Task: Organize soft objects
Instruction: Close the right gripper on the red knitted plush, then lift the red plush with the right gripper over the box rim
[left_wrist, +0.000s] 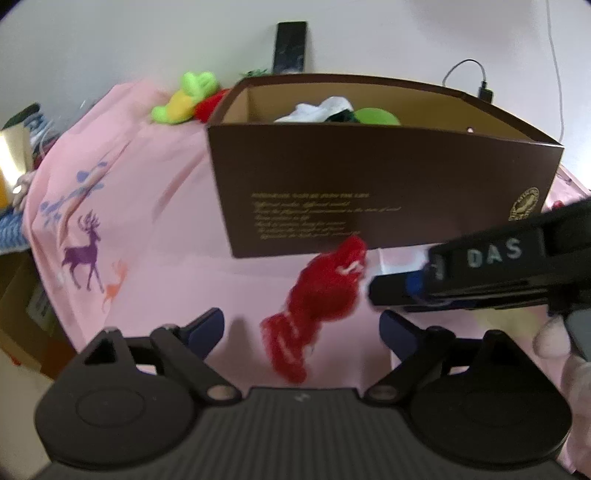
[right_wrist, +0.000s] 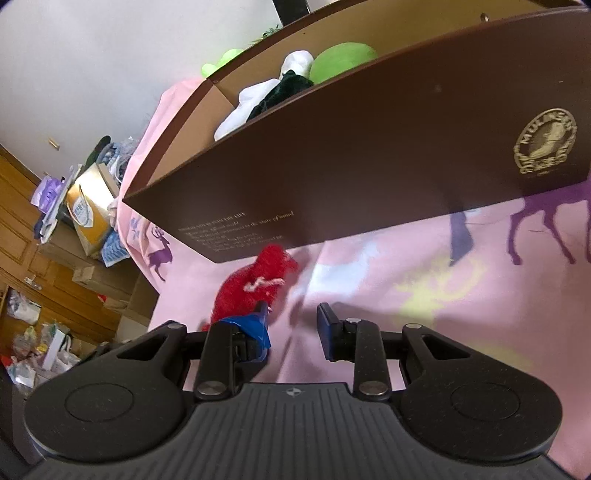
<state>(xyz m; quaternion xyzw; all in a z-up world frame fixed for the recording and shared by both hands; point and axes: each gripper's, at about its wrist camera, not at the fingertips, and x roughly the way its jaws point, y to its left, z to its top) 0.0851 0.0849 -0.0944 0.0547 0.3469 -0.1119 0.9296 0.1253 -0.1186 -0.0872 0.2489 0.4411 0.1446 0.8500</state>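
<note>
Left tongs (left_wrist: 301, 325): jaws spread wide, holding nothing, the red fuzzy sock (left_wrist: 317, 299) lying between and ahead of them.
Right tongs (right_wrist: 293, 319): jaws partly open with pink cloth showing between them, nothing gripped; the sock lies just beside the left finger.
Sock: on the pink deer-print cloth (left_wrist: 147, 221), its far end against the brown cardboard box (left_wrist: 369, 184).
Box contents: white, dark and green soft items.
Risk: closing jaws could pinch the cloth with the sock and drag the box.
</note>
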